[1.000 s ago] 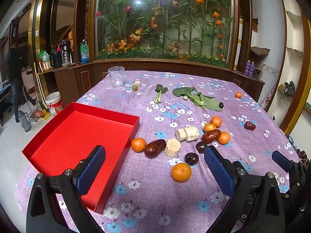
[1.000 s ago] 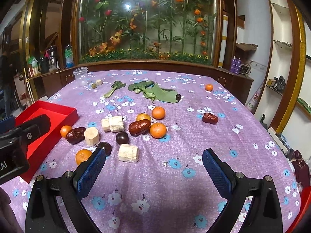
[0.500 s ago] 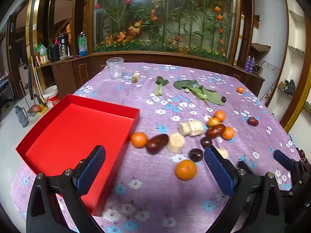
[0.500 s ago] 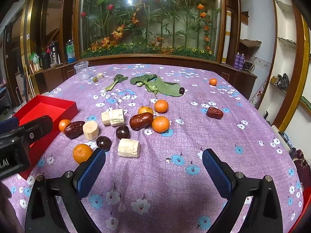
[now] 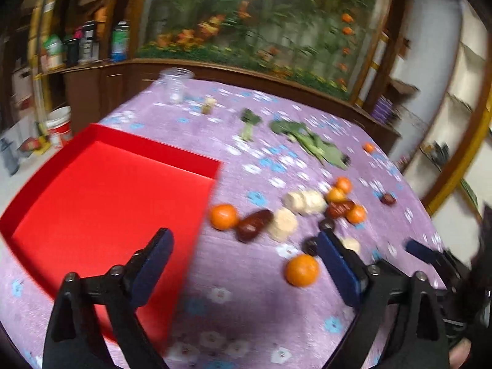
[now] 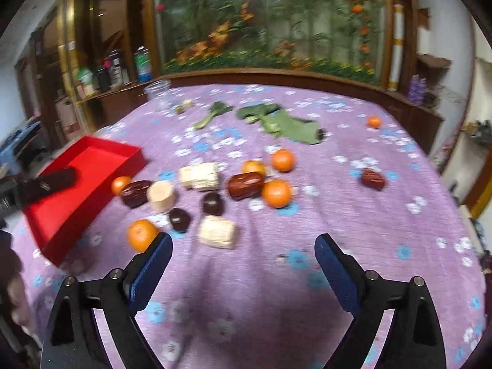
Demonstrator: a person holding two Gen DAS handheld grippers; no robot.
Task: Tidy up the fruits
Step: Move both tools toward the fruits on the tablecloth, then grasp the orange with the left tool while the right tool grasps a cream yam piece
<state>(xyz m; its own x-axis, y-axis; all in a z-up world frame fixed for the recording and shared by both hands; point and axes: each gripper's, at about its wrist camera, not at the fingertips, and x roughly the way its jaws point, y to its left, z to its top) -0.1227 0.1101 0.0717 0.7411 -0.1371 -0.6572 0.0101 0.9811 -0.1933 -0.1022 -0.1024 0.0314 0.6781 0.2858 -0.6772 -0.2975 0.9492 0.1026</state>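
A red tray (image 5: pixel 101 190) lies on the left of the purple flowered tablecloth (image 5: pixel 252 292); its corner also shows in the right wrist view as the red tray (image 6: pixel 92 166). Oranges, brown dates, dark plums and pale cut chunks lie scattered right of it. The nearest orange (image 5: pixel 301 270) lies between my left gripper's tips. My left gripper (image 5: pixel 244 261) hovers above the cloth, its jaws closing, pads touching nothing. My right gripper (image 6: pixel 243 253) hovers too, jaws closing on nothing, with an orange (image 6: pixel 142 235) by its left fingertip and a pale chunk (image 6: pixel 217 232) just ahead.
Green leafy vegetables (image 6: pixel 276 121) and a clear plastic cup (image 6: pixel 158 92) lie at the far side of the table. A lone orange (image 6: pixel 374 121) and a date (image 6: pixel 372 179) sit to the right. A wooden cabinet with a flower display stands behind the table.
Both grippers have moved forward and tipped down toward the fruit, which now looks larger and nearer. Both pairs of jaws stand narrower than before. The views are blurred by motion.
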